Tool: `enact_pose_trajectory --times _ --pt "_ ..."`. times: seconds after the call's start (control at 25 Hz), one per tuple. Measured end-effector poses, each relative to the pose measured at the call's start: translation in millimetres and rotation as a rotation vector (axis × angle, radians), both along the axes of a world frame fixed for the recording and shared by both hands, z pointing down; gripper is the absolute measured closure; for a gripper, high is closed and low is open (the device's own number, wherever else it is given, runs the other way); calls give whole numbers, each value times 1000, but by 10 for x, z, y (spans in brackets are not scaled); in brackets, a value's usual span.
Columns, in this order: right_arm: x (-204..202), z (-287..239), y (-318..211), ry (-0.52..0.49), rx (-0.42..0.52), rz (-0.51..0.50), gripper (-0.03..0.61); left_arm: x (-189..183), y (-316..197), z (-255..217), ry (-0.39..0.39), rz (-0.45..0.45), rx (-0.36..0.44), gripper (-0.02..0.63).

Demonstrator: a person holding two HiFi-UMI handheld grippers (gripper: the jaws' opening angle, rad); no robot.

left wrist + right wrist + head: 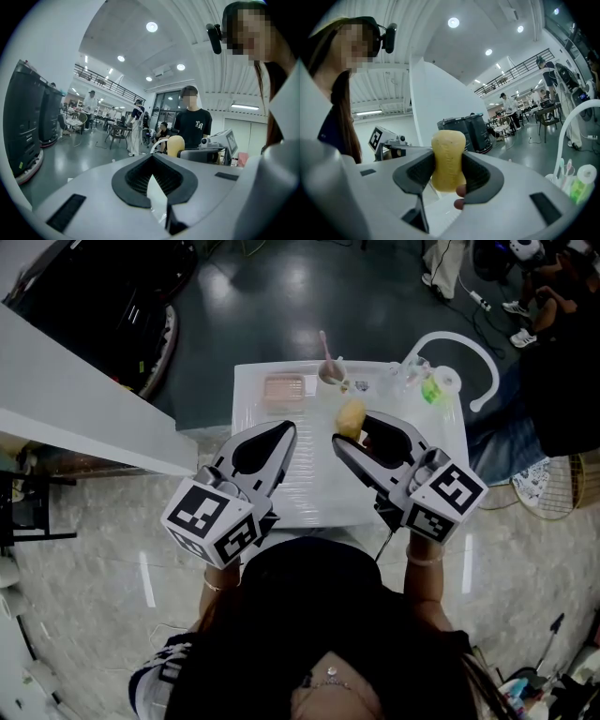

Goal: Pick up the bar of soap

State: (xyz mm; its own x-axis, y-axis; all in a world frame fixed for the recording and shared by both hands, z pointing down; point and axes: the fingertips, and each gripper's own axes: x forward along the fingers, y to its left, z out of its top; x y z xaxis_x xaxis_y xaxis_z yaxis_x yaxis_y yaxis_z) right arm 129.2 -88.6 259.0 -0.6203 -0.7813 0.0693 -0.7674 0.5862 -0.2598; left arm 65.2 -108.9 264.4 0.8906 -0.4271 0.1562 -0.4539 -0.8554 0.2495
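The bar of soap (352, 417) is yellow and oblong. It stands upright between the black pads of my right gripper (353, 430), held above the white table (309, 493). In the right gripper view the soap (448, 160) fills the gap, and my right gripper (448, 165) is shut on it. My left gripper (284, 435) hovers beside it to the left with its tips together and nothing inside. In the left gripper view, my left gripper (152, 161) shows only a thin slit, and the soap (176, 145) appears beyond it.
At the table's far edge lie a pink soap dish (284, 388), a cup with a toothbrush (330, 372) and a green bottle (431, 390) by a white arched pipe (466, 350). A white wall panel (75, 399) runs on the left. People stand in the hall behind.
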Motion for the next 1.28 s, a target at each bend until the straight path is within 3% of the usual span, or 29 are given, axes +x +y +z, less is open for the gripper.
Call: enact_pose_trajectory --times 0.36,0.52,1.28 --pt "-20 18 57 -30 -45 -2 394 51 25 -16 -4 15 5 614" --pt "31 32 19 -8 -5 7 394 68 6 -8 -9 19 5 614" --pt "32 83 -107 -43 -5 -16 394 101 -36 23 -20 -3 -16 614"
